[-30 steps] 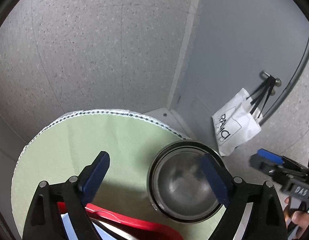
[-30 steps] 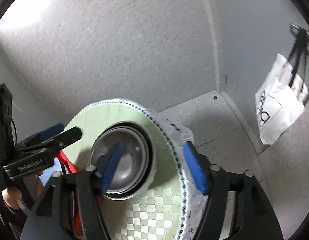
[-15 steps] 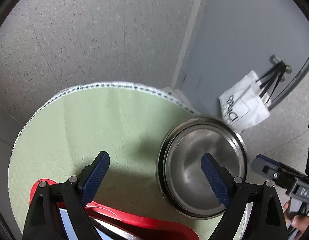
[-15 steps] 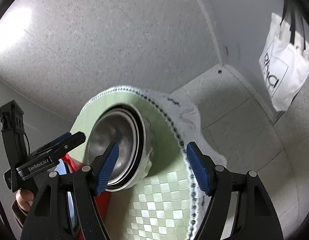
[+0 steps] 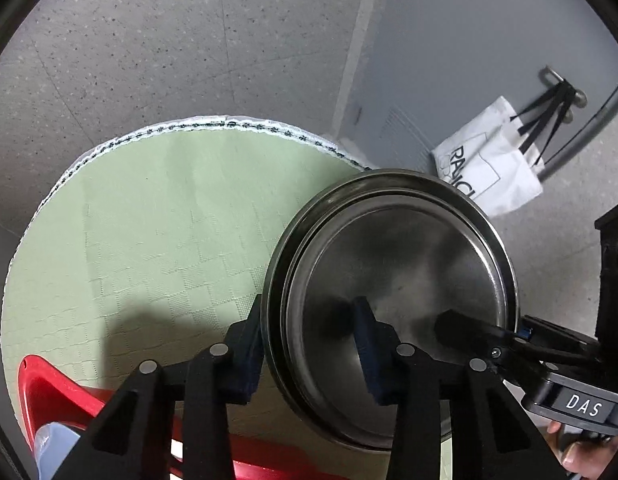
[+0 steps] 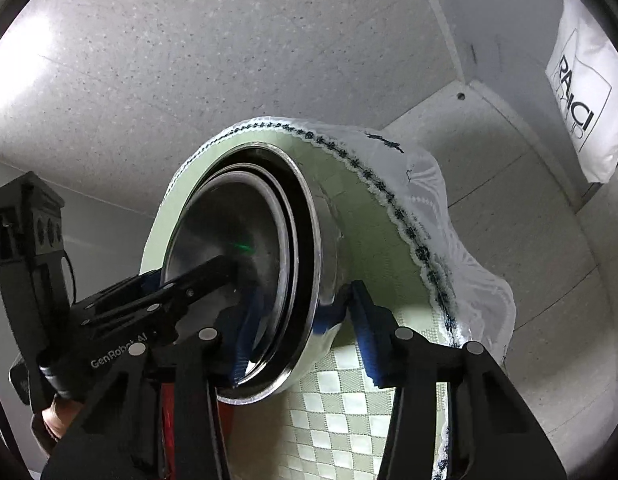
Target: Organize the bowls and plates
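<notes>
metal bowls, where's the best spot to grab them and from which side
By the rim wall. The metal bowls sit nested and upright on the green tablecloth, so a claw finger drops inside and the other stays outside. Both are placed that way: the left claw straddles the near-left rim, the right claw the opposite side.

Speckled grey floor, grey door w/ white tote bag.
</notes>
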A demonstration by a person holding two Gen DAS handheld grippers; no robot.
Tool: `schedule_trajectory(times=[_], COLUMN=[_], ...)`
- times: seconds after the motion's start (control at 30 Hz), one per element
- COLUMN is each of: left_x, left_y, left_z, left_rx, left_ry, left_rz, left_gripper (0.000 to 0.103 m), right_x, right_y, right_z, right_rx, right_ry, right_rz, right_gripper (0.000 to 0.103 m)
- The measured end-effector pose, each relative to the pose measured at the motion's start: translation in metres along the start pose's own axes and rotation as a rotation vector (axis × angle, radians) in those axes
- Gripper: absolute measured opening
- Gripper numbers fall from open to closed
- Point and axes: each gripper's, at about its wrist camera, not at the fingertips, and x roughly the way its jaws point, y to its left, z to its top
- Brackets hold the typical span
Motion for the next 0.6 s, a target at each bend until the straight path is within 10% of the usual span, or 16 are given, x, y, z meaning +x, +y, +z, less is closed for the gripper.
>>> schedule_trajectory(times=[0.6], left_x=[-0.126], left_y=[-0.004], left_z=[-0.061], left_rx=[0.061], left_ry=[-0.285], left_rz=[-0.180], left_gripper=[0.034], right_x=[-0.128], right_y=[0.063], right_z=[-0.053], right_rx=[-0.032], right_ry=[-0.307], right_rz=[-0.033], right_gripper=[0.032])
